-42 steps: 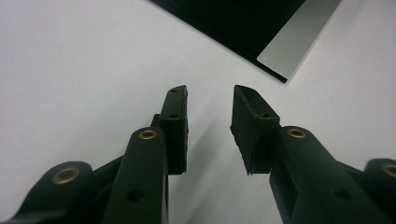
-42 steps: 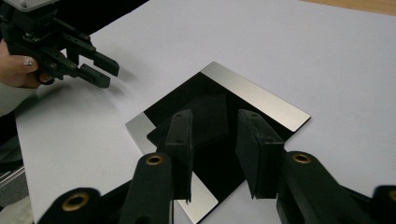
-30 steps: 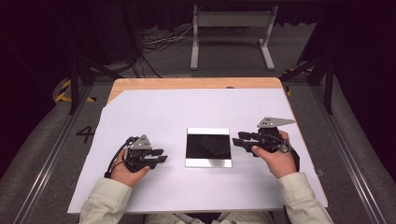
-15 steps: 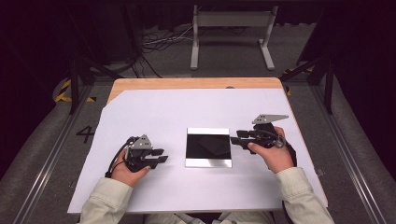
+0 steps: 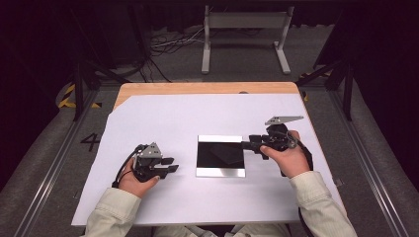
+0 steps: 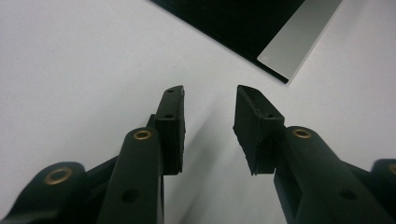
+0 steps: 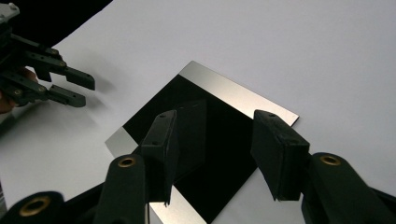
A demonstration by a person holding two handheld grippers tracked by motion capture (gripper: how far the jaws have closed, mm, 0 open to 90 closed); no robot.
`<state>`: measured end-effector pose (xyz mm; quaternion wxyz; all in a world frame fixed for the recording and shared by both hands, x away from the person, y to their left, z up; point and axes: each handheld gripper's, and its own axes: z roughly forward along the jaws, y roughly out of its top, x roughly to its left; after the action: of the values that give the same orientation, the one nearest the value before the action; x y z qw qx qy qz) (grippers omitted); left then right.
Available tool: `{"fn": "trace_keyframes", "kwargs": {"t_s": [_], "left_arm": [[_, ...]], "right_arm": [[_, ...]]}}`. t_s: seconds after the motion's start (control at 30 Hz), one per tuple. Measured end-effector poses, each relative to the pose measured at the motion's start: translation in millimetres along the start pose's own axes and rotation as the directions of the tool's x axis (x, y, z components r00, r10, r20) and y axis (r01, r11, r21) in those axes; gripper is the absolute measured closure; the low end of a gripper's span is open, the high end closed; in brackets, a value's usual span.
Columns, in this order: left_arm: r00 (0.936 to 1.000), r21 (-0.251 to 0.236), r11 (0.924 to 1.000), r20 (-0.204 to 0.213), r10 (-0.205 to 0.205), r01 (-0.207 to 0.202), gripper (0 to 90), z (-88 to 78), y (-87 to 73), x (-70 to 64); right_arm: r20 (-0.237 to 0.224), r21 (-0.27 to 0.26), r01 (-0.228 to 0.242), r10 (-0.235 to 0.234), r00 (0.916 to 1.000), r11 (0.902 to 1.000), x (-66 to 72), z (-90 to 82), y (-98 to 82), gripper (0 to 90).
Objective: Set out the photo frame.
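We want to pick up the shiny black plate (image 5: 220,155) that lies flat in the middle of the white surface (image 5: 163,118). It is thin and flat, so we should come in low at its right edge, put one pad over the edge and one under it, and squeeze softly so it does not slide away. It looks slippery, and it may scratch, so we go slow.

Our right gripper (image 5: 245,144) is at the plate's right edge, pointing left across it. In the right gripper view its tips (image 7: 212,140) hang over the dark glass. Its jaws have just been opening. They are apart and grab nothing; the plate lies below them, not pinched.

Our left gripper (image 5: 170,164) rests near the plate's left side, a little apart from it, pointing at it. Its jaws (image 6: 208,109) are apart too, with only white surface between them. Both hands sit low by the surface, sleeves coming in from the near side.
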<state>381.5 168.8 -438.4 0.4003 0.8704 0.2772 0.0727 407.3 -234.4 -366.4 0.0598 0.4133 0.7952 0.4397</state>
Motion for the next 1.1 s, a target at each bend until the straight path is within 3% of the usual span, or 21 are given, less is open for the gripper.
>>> {"fn": "trace_keyframes", "kwargs": {"t_s": [0.1,0.23,0.33,0.57,0.97,1.1], "left_arm": [[1.0,0.001,1.0,0.0,-0.001,0.001,63.7,0.0,0.0,-0.2],[1.0,0.001,1.0,0.0,-0.001,0.001,63.5,0.1,0.0,-0.1],[1.0,0.001,1.0,0.001,-0.001,0.001,63.3,0.7,0.0,-0.4],[1.0,0.003,1.0,0.0,-0.004,0.004,63.1,1.1,-0.1,-0.7],[1.0,0.004,1.0,0.003,0.0,0.0,63.0,1.3,0.2,-0.7],[1.0,0.005,1.0,0.002,0.003,-0.003,63.0,1.4,0.3,-0.6]], "right_arm": [[-0.022,0.019,-0.035,0.035,0.9991,0.9992,-1.9,3.2,1.8,50.8],[-0.041,0.023,-0.041,0.042,0.9983,0.9989,-3.4,6.7,1.9,50.5],[-0.065,0.034,-0.095,0.097,0.9931,0.9949,-5.8,9.8,-0.4,50.1],[-0.092,0.053,-0.139,0.144,0.9853,0.9888,-7.3,18.9,-5.7,47.4],[-0.116,0.108,-0.176,0.188,0.9753,0.9785,-4.8,32.5,-12.8,45.2],[-0.138,0.131,-0.197,0.214,0.967,0.9716,-3.4,37.4,-14.4,43.6]]}}
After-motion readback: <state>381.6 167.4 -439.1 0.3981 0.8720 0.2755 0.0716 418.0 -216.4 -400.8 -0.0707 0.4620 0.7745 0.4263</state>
